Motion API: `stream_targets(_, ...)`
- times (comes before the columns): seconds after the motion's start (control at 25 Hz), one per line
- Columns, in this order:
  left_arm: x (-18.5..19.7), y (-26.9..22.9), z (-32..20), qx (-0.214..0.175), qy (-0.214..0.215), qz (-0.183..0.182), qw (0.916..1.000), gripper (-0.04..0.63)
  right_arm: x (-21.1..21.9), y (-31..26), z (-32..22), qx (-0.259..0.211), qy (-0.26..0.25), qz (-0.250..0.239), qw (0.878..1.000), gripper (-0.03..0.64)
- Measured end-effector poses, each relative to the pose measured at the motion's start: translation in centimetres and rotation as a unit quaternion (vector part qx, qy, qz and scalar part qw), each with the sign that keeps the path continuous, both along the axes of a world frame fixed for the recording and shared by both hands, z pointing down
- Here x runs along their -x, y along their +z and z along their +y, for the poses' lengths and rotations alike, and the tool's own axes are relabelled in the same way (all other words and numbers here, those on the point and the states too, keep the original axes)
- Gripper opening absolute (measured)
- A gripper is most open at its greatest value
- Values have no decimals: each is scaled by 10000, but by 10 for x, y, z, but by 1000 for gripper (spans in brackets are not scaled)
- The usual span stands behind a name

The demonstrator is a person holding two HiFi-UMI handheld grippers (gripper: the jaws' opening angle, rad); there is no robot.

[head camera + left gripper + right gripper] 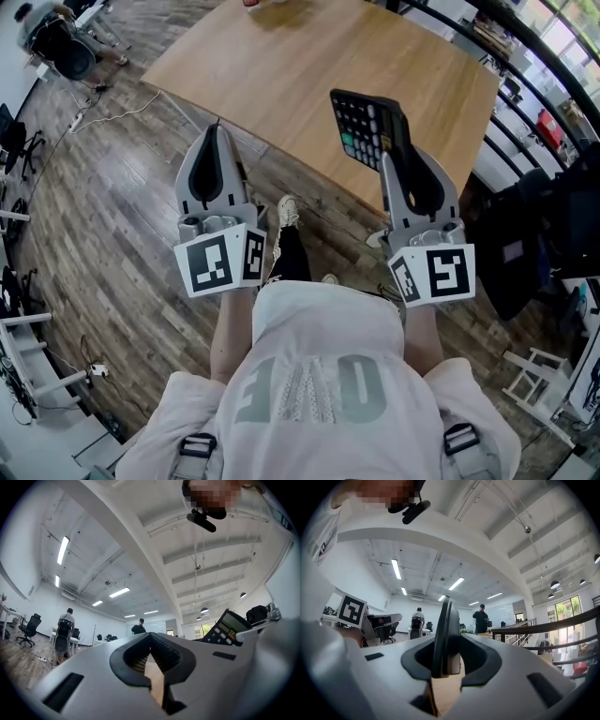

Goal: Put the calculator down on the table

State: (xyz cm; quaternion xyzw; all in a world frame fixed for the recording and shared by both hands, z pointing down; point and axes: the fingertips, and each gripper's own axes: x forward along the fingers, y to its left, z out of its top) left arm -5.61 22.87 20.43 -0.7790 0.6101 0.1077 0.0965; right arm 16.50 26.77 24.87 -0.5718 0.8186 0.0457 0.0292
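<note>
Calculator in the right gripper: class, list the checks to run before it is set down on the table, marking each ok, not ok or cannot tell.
1. Calculator clamped between the right gripper's fingers: ok.
2. Calculator lying flat for set-down: not ok, it stands upright, keys towards the left gripper.
3. Bare wood on the table ahead of it: ok.
4. Left gripper empty and apart from the calculator: ok.
5. Height above the tabletop: cannot tell.
</note>
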Motion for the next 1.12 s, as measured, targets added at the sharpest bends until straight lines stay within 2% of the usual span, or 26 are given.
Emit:
stream_targets(0.32, -2, -20, -86, -299, 165, 23, 9994, 9, -1, -6, -78, 80, 180, 14, 9998, 114)
stream_targets(0.6, 18, -28, -192, -184, 404, 23, 9990, 9, 12, -23, -173, 167, 482, 85, 9987, 114)
stream_targets(0.92, 48, -47, -308, -274, 627, -296, 9972, 9, 52, -50, -288, 95, 571, 143, 9982, 114)
stream_targets(1.12, 54, -45, -355, -241, 804, -444, 9955, 9, 77, -55, -335, 110, 517, 247, 9983, 114)
